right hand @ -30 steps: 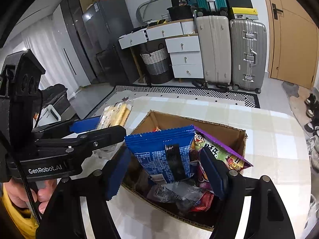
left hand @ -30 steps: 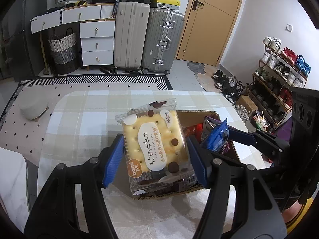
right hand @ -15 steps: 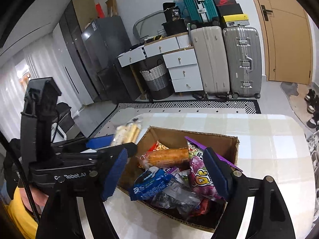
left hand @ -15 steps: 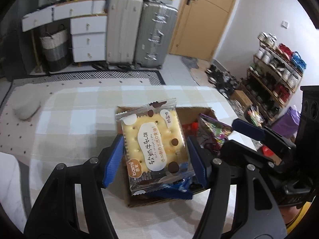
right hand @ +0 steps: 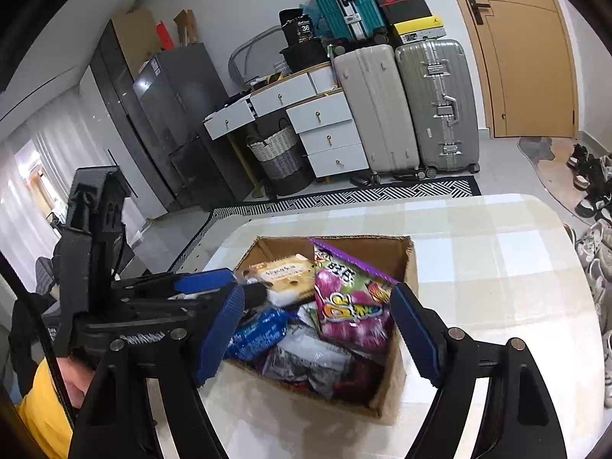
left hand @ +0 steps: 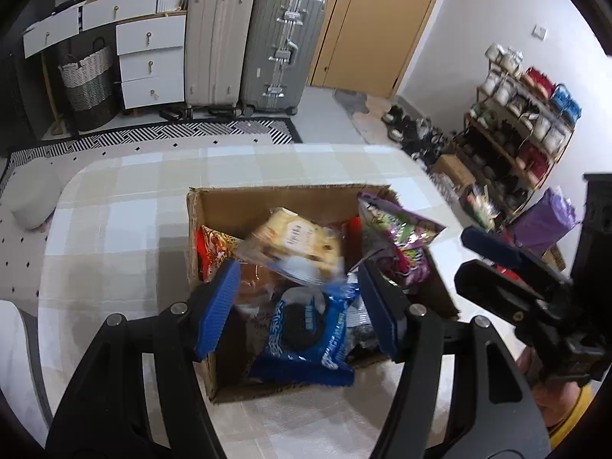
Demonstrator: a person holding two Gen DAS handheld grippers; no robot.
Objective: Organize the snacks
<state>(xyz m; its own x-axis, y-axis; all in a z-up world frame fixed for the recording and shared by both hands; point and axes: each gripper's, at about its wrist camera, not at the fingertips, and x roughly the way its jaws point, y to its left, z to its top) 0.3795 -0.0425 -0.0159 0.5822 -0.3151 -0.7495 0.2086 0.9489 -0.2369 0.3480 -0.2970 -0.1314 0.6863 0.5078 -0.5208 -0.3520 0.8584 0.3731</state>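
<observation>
An open cardboard box (left hand: 267, 201) (right hand: 401, 254) full of snacks stands on the checked table. A yellow biscuit pack (left hand: 294, 241) (right hand: 287, 275), blurred, lies loose on the pile in the box, beyond my left fingertips. My left gripper (left hand: 297, 308) (right hand: 229, 287) hangs open over the box with nothing between its pads. Below it lies a blue cookie pack (left hand: 306, 329) (right hand: 260, 332). A purple candy bag (left hand: 397, 241) (right hand: 352, 306) leans on the right wall. My right gripper (right hand: 317, 329) (left hand: 474, 256) is open and empty at the box's near right side.
The table (left hand: 114, 229) has free cloth left of and beyond the box. Suitcases (left hand: 248, 38), white drawers (left hand: 149, 57) and a basket stand at the back wall. A shoe rack (left hand: 528, 122) is on the right, and a hand in a yellow sleeve (right hand: 49, 401) holds the left gripper.
The biscuit pack has left my left gripper and dropped into the box. My right gripper let go of the blue cookie pack, which now lies in the box, and drew back.
</observation>
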